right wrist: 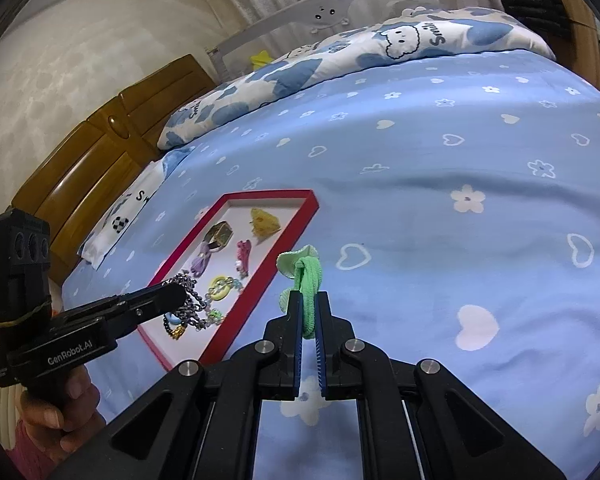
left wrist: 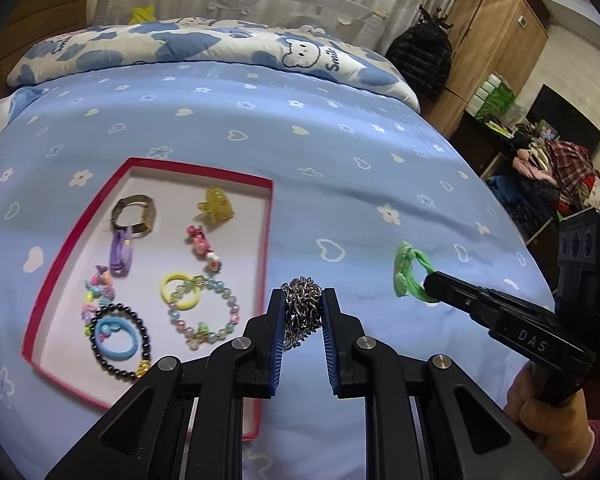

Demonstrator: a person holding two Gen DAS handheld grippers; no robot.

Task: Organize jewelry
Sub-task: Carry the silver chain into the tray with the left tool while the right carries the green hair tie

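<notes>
My left gripper (left wrist: 303, 300) is shut on a bunched silver chain (left wrist: 302, 308), held just right of the red-rimmed tray (left wrist: 269, 216). The chain also hangs over the tray in the right wrist view (right wrist: 192, 300). My right gripper (right wrist: 309, 300) is shut on a green hair tie (right wrist: 310, 280); in the left wrist view the tie (left wrist: 410, 272) sits at that gripper's tip (left wrist: 430, 286). The tray (right wrist: 296, 226) holds a watch (left wrist: 134, 214), a yellow claw clip (left wrist: 216, 204), a pink clip (left wrist: 200, 242), a purple tie (left wrist: 121, 256), a yellow ring tie (left wrist: 180, 292), bead bracelets (left wrist: 204, 312) and a black bead bracelet (left wrist: 120, 340).
Everything lies on a blue bed sheet (left wrist: 300, 140) with white hearts and flowers. A folded cloud-print quilt (left wrist: 204, 46) lies at the far end. A wooden headboard (right wrist: 100, 152) stands on the left in the right wrist view. A wardrobe (left wrist: 496, 40) and cluttered furniture stand beyond the bed's right edge.
</notes>
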